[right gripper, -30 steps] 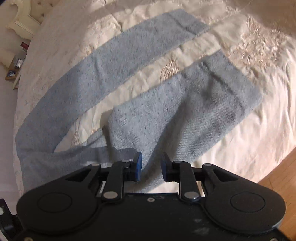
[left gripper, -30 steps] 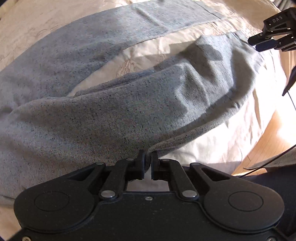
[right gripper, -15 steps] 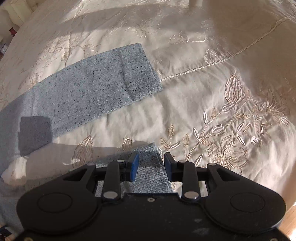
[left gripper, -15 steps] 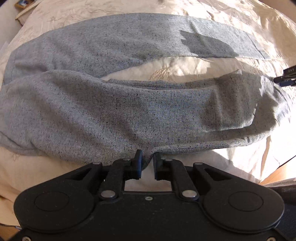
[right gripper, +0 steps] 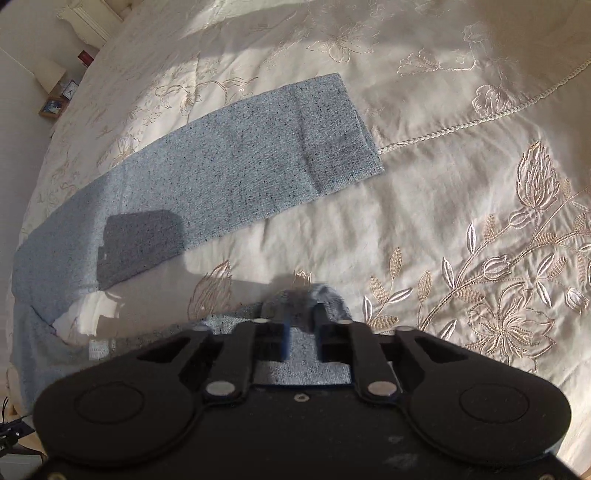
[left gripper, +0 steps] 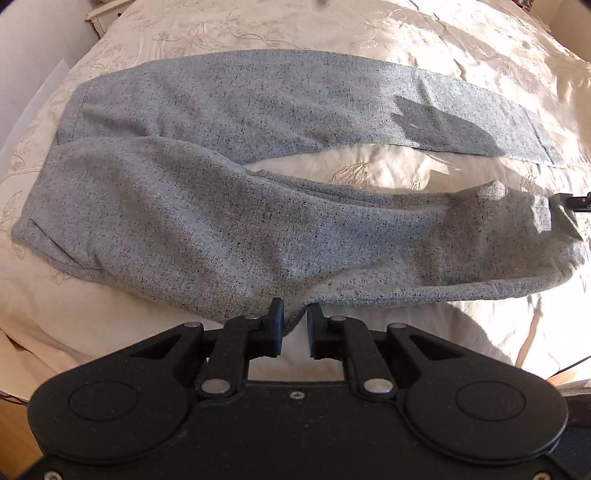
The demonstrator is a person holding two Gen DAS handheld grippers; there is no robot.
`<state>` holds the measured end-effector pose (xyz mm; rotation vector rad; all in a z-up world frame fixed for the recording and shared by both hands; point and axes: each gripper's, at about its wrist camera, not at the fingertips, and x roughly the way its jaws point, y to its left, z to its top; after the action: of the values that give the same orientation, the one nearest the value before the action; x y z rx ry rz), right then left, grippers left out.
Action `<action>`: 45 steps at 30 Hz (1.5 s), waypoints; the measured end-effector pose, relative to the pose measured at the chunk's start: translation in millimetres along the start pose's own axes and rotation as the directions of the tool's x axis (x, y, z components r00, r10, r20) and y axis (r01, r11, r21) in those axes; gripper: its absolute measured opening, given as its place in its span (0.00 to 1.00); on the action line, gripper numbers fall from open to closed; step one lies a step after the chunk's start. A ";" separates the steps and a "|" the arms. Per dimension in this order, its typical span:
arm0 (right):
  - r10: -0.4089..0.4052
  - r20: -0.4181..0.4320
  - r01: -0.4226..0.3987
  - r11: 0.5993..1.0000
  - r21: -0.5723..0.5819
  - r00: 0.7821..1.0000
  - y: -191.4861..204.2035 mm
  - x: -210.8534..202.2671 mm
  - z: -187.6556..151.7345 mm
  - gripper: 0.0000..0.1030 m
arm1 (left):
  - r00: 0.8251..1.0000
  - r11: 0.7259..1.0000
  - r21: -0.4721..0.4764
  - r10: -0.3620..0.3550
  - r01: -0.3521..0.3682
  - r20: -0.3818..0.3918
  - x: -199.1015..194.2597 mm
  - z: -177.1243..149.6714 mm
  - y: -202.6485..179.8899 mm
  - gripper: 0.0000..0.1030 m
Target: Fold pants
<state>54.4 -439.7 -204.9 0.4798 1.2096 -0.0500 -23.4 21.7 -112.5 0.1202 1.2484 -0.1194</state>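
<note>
Grey speckled pants [left gripper: 229,206] lie on a cream embroidered bedspread [left gripper: 332,33], waistband at the left, legs running right. The far leg [right gripper: 236,173] lies flat. The near leg [left gripper: 369,243] is lifted along its near edge. My left gripper [left gripper: 295,325] is shut on the near leg's outer edge, mid-length. My right gripper [right gripper: 301,332] is shut on the near leg's cuff [right gripper: 314,295], which bunches between its fingers; its tip shows at the right edge of the left wrist view [left gripper: 576,203].
A wooden nightstand with small items [right gripper: 59,103] stands beyond the bed's far left corner. A white headboard [right gripper: 88,18] is at the top left. The bedspread [right gripper: 480,221] stretches wide to the right of the pants. Wooden floor [left gripper: 14,421] shows below the bed edge.
Both grippers have carried the near leg up and toward the far leg. The right gripper has closed on the cuff and moved forward over the bedspread.
</note>
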 end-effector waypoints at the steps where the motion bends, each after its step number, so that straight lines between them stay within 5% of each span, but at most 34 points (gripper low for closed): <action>1: -0.023 0.019 0.023 1.000 -0.005 1.000 4.1 -4.7 -2.2 0.04 | 1.000 1.000 0.003 0.004 -0.004 -0.007 2.1 0.1 -1.0 0.17; 6: -0.214 0.156 0.204 0.976 0.077 0.964 4.9 -37.2 -3.2 0.03 | 1.000 0.998 0.055 -0.015 0.016 -0.021 12.4 1.1 -12.6 0.29; 9: -0.292 0.144 0.272 0.952 0.143 0.946 -14.1 -33.3 5.9 0.02 | 0.999 0.994 0.106 -0.025 0.029 -0.042 19.4 0.3 -23.2 0.29; 14: -0.297 0.111 0.286 0.953 0.105 0.949 -12.7 -19.1 9.4 0.05 | 0.999 0.990 0.136 -0.032 0.035 -0.026 14.6 0.1 -28.3 0.29; 22: -0.229 0.200 0.192 0.963 0.191 0.953 -16.7 -60.2 -3.2 0.21 | 1.000 0.992 0.123 -0.008 0.006 0.018 10.7 18.8 -24.7 0.29; 31: -0.158 0.169 0.108 0.956 0.271 0.973 -19.1 -89.3 -58.5 0.28 | 1.000 0.993 0.118 -0.008 0.006 0.016 13.7 21.9 -33.4 0.29; 37: -0.229 0.081 0.221 0.971 0.093 0.970 -7.2 -66.6 -89.6 0.28 | 1.000 0.987 0.158 -0.008 0.005 0.015 10.1 18.0 -41.3 0.29; 45: -0.243 0.067 0.248 0.965 -0.088 0.968 3.8 -46.1 -92.2 0.28 | 1.000 0.987 0.162 -0.007 0.005 0.007 10.0 15.8 -46.9 0.29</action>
<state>-43.0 -410.9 -186.4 0.2405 1.2053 -0.2150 -12.8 -27.4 -118.3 0.2564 1.2311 -0.2263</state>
